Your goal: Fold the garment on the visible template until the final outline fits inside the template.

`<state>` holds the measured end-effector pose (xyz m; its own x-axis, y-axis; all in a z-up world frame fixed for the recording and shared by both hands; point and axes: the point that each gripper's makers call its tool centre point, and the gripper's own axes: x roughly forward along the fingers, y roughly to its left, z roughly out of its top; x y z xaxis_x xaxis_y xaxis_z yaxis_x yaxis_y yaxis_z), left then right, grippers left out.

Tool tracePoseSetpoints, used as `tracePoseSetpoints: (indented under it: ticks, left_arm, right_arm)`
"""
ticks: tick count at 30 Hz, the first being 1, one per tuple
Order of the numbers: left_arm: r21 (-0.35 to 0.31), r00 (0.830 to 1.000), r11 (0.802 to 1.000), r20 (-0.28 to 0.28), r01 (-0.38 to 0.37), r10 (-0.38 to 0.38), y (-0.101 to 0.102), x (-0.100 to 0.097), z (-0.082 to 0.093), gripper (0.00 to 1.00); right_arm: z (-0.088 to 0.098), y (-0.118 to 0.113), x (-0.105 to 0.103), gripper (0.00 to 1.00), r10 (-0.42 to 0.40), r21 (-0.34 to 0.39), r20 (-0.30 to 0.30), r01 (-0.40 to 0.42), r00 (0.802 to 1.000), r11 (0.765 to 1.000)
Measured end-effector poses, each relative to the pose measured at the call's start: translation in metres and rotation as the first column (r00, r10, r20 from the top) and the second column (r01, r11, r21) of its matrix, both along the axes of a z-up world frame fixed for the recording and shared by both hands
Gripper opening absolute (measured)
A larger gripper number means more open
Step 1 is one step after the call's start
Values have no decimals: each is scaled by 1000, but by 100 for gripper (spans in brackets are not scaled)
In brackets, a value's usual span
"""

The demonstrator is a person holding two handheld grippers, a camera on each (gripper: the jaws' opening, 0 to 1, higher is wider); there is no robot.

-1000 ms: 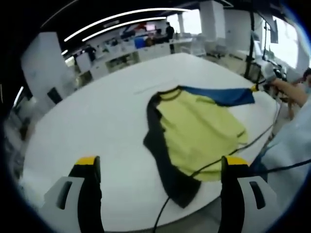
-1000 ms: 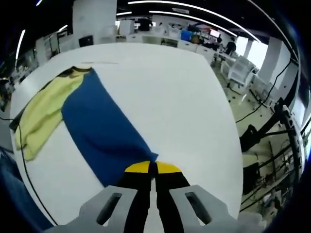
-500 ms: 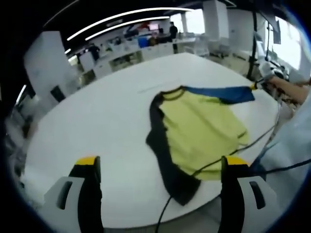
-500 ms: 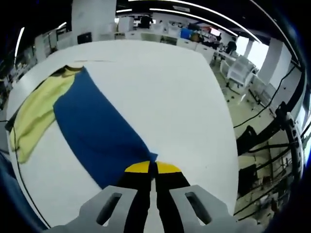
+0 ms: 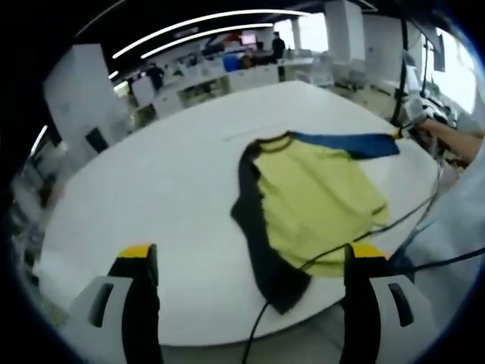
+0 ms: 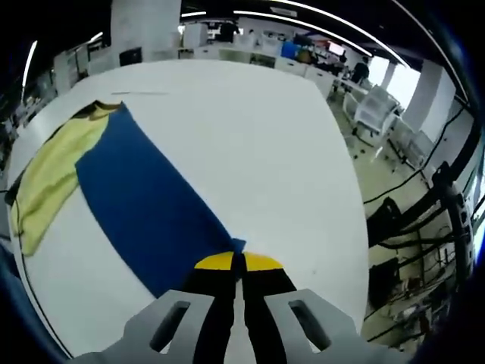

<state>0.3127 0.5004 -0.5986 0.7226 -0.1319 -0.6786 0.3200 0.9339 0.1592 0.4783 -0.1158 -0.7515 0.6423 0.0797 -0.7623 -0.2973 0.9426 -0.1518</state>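
Yellow garment [image 5: 314,201], blue sleeve [image 6: 144,208] outstretched

The garment [image 5: 314,201] was pale yellow with one black sleeve and one royal-blue sleeve [image 6: 144,212]. It lay on a plain white table [image 5: 159,189].

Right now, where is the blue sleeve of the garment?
In the right gripper view, the long blue sleeve stretches across the round white table from the yellow garment body at left to the right claw, shut on its end.

open-plan office | desk rows [image 5: 227,76] | chairs [image 6: 375,114] | strip lights [image 5: 189,23]
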Motion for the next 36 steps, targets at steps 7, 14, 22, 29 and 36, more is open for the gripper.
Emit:
tracePoseSetpoints:
  ticks: [7, 14, 22, 29, 36]
  left_arm:
    - [-1, 999, 999, 7, -32, 32, 3, -5, 0, 99]
    - [-5, 998, 998, 4, -58, 58, 1, -11, -2, 99]
    - [-6, 996, 996, 0, -93, 93, -1, -16, -3, 99]
    - [-5, 993, 993, -10, -114, 114, -1, -24, -5, 99]
    - [-7, 990, 990, -8, -143, 143, 3, -31, -3, 99]
  right_arm:
    - [2, -2, 10, 3, 12, -8, 1, -12, 1000, 1000]
    - [-3, -7, 16, 3, 11, -6, -5, -11, 1000, 1000]
    - [-8, -12, 24, 3, 18, -10, -16, -18, 1000, 1000]
    - [-15, -14, 24, 3, 4, -8, -15, -4, 1000, 1000]
    - [-17, -16, 25, 3, -11, 16, -17, 11, 1000, 1000]
